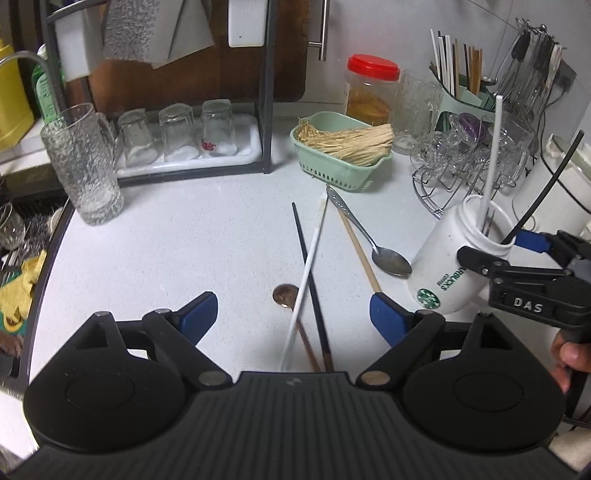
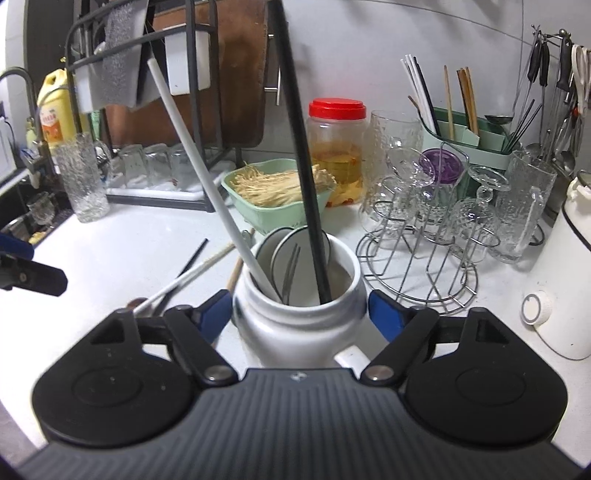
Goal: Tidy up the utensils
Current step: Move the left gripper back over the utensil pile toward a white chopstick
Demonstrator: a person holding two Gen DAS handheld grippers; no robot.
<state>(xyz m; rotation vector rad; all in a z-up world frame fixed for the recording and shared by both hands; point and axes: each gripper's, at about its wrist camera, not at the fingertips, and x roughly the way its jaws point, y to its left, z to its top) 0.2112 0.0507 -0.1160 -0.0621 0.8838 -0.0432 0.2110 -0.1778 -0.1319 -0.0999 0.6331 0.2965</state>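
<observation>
Gripping the white mug on the desk, my right claw is closed on its sides. My left claw hangs wide open, empty, left of the mug, over crossed chopsticks and spoon. Behind the mug: green basket, wire glass rack.

White speckled countertop, pale tiled wall, black dish rack
</observation>
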